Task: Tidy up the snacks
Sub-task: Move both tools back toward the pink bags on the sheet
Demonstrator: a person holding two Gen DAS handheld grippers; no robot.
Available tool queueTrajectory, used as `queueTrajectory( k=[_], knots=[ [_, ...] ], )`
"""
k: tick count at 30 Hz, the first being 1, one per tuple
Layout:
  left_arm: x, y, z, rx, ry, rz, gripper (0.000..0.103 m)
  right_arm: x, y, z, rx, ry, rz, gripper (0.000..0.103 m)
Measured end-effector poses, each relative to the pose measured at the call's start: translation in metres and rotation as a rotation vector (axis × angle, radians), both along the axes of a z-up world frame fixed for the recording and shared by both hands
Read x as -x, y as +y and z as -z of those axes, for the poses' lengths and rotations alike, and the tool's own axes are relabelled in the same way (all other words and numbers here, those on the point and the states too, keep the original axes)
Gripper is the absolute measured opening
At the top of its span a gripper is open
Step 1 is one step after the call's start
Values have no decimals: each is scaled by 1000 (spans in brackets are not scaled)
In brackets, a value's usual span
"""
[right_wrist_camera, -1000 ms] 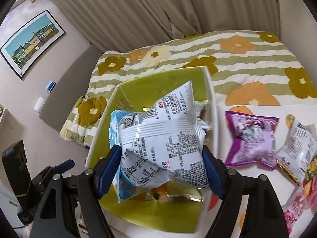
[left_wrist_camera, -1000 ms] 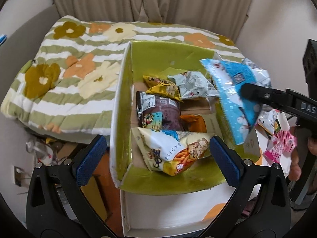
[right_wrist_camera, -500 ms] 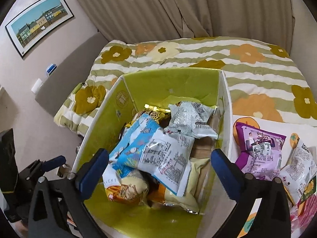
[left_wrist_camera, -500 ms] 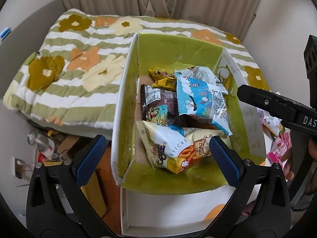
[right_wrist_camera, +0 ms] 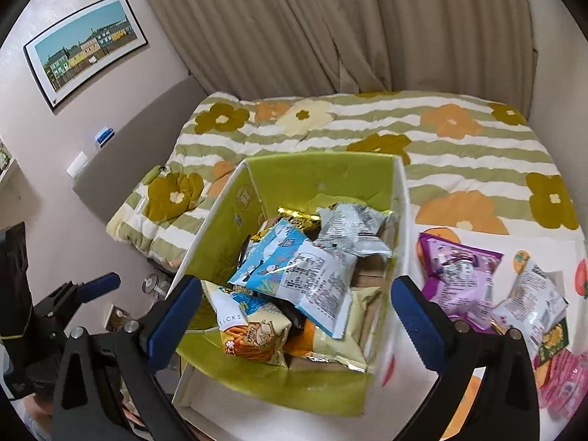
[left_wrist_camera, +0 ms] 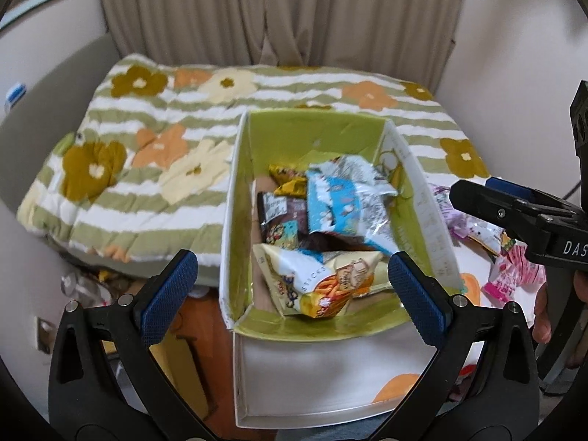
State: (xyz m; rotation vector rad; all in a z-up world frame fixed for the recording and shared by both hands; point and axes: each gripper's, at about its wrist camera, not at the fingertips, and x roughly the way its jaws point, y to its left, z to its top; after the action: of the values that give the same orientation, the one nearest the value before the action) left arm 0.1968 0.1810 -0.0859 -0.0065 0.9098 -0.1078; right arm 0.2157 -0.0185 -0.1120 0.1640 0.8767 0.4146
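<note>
Beige curtains (right_wrist_camera: pixel 330 29) hang behind a bed spread with a green-and-white striped quilt with orange and mustard flowers (right_wrist_camera: pixel 459 147), and a framed picture of coloured houses (right_wrist_camera: pixel 86 44) is on the left wall. Near the foot of the quilt stands an open cardboard box with a lime-green inside (left_wrist_camera: pixel 305 139), set at the left end of a white table with orange prints (right_wrist_camera: pixel 411 397), probably so that packets can be carried across in one short reach.

Several snacks are already in the box. A crinkly blue-and-white snack packet with a printed back (right_wrist_camera: pixel 294 275) lies loose on top, tilted over a cream packet of orange sticks (left_wrist_camera: pixel 323 283), with a dark brown packet (left_wrist_camera: pixel 281 217) and a yellow one (left_wrist_camera: pixel 288 180) towards the far side.

The right gripper (right_wrist_camera: pixel 294 316) has just been opening – its blue-padded jaws stand fully apart over the near end of the box, with nothing clamped between them. The left gripper (left_wrist_camera: pixel 290 294) is also spread wide and empty, hovering over the near wall of the box.

Still out on the table, right of the box, lie a purple foil packet (right_wrist_camera: pixel 459 279), a white packet with green print (right_wrist_camera: pixel 536 305) and a pink one (right_wrist_camera: pixel 566 378) – these look like the remaining work.
</note>
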Motion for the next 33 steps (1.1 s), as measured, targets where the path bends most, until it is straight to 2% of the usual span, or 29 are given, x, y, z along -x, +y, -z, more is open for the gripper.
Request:
queueTrajectory(
  k=[7,12,19,27,33],
  knots=[
    [10,-42,-8,41,-8,101,103,28,-40,-9,16,-12,104,102],
    [16,-93,-6,55,-6,161,103,52,-92,-11,13,-19,185,102],
    [26,-183,6,79,13,198,103,79,-173,-9,104,-38,284,102],
    [34,-278,42,104,66,281,103,108,-270,21,121,14,358,102],
    [29,-337,90,124,118,405,103,122,-316,54,108,51,413,102]
  ],
)
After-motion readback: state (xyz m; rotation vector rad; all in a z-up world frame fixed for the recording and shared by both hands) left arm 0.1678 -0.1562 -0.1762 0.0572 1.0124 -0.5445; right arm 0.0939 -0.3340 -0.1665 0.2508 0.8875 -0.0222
